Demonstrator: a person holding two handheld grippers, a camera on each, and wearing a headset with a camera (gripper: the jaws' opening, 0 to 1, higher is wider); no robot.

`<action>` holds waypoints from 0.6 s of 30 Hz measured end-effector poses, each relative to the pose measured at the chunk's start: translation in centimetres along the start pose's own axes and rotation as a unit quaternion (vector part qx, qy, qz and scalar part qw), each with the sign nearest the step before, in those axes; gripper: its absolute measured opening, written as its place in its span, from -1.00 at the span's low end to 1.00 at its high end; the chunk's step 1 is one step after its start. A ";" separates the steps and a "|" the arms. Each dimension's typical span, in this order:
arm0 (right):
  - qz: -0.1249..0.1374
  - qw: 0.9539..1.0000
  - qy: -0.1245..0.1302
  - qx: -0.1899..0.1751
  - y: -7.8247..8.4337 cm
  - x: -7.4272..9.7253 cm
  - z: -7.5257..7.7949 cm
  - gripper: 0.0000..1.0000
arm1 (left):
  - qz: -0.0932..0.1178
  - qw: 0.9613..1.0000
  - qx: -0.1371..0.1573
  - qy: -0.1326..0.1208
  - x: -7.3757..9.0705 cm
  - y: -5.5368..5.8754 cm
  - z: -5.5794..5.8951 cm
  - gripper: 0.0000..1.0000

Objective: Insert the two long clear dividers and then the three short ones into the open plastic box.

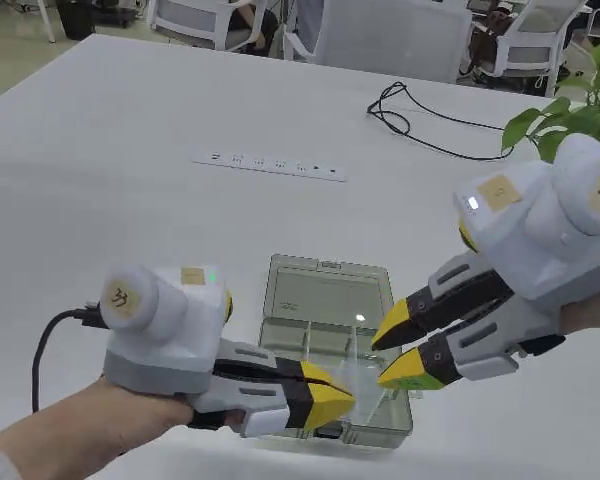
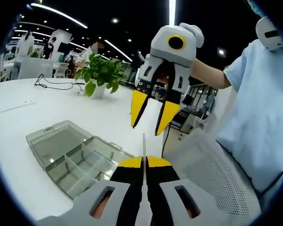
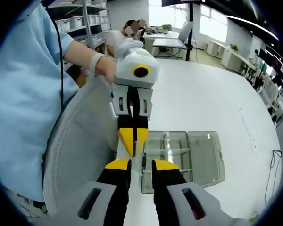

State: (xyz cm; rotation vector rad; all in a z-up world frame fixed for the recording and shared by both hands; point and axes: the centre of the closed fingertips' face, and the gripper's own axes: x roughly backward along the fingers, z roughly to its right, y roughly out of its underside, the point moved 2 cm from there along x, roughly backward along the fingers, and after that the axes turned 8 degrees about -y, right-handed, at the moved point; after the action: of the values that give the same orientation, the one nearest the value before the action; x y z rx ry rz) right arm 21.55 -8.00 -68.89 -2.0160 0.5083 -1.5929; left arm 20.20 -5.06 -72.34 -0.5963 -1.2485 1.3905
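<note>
You are working in an open-plan office. You sit at a broad white table with a white power strip lying on it and a black cable trailing across it. Grey mesh office chairs stand along its far edge, and a potted plant sits near one corner. Long light strips run across a dark ceiling above you. Beyond you there are shelves of storage bins, tall windows, more desks, and another person standing.
</note>
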 end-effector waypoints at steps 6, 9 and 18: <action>-0.013 1.000 -0.022 -0.004 0.3 -0.5 -0.3 -0.67 | -0.012 0.999 -0.041 -0.003 0.0 0.1 0.0 -1.00; -0.019 0.999 -0.027 -0.005 0.3 -0.8 -0.5 -0.70 | -0.008 0.999 -0.045 -0.002 0.0 -0.1 0.1 -1.00; -0.019 0.999 -0.037 -0.012 0.1 -1.1 -0.5 -0.80 | -0.002 0.999 -0.050 -0.001 -0.2 -0.3 0.2 -1.00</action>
State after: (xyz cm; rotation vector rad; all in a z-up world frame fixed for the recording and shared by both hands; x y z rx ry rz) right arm 20.84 -7.58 -69.71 -2.1061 0.4640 -1.5339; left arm 20.25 -5.40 -72.08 -0.6600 -1.3256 1.3314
